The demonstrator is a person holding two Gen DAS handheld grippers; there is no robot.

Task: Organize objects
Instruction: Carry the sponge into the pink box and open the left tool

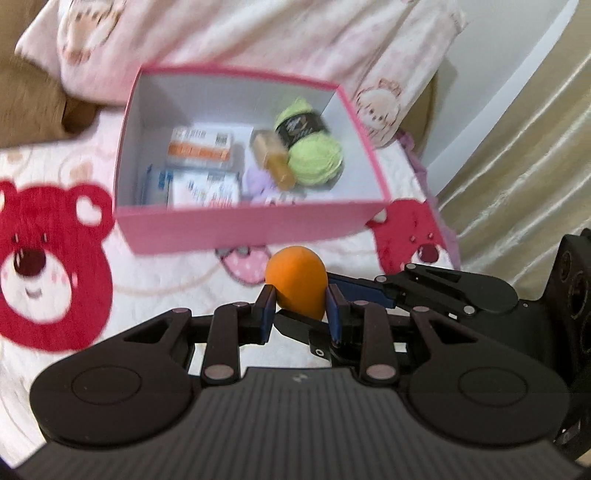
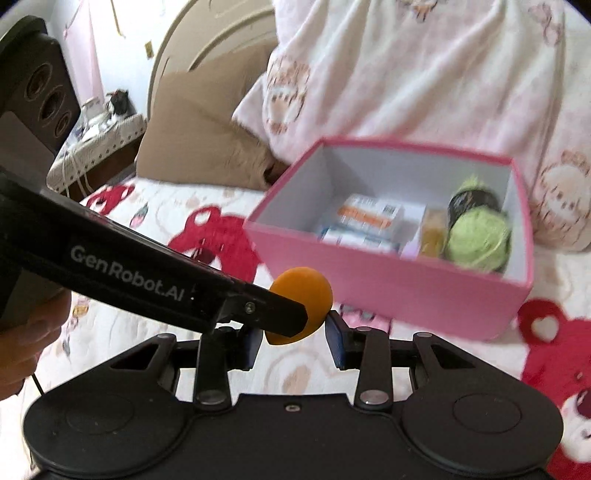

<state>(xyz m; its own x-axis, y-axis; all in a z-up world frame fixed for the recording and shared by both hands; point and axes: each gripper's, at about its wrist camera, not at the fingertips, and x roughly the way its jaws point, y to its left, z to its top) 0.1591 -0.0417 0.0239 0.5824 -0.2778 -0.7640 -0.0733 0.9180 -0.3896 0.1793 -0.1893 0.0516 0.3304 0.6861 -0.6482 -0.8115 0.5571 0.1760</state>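
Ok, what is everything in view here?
box: one, pink, on bedspread
yarn: one skein, green, box right side
bottle: one, amber, beside yarn
cartons: at least two, white, box left side
soft item: one, lilac, box front
bedspread: white, red bears
blanket: pink, behind box
pillow: one, brown, left of blanket
egg-shaped item: one, orange, held before box
left tool: black, shut on egg-shaped item
right tool: black, also gripping it
hand: one, lower left

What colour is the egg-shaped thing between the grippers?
Orange egg-shaped thing; clearest in the left wrist view.
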